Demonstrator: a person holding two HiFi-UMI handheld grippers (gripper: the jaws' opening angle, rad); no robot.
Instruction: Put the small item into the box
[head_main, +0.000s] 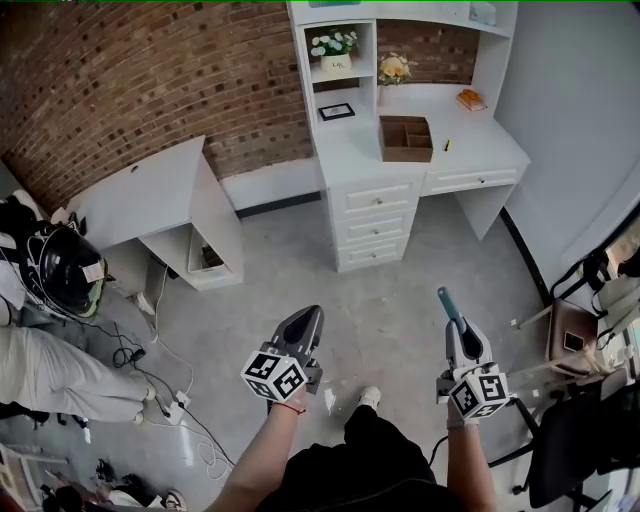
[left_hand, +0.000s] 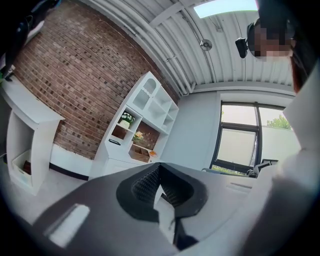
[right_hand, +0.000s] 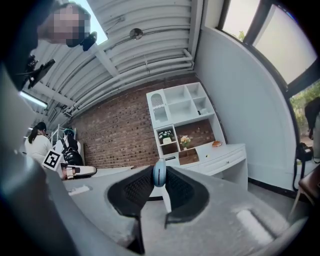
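- Hovering above the grey floor (head_main: 400, 285), low at the left: left tongs (head_main: 308, 320), closing fully, pads meeting with nothing between them.
- Sitting open-topped on the white surface (head_main: 480, 140) far ahead, well apart from both tongs: brown wooden box (head_main: 406, 138), showing inner dividers.
- Pointing toward that surface at the right: right tongs (head_main: 455, 322), pinching a small blue item (right_hand: 159, 173) at the very tips, with the item poking out beyond them.
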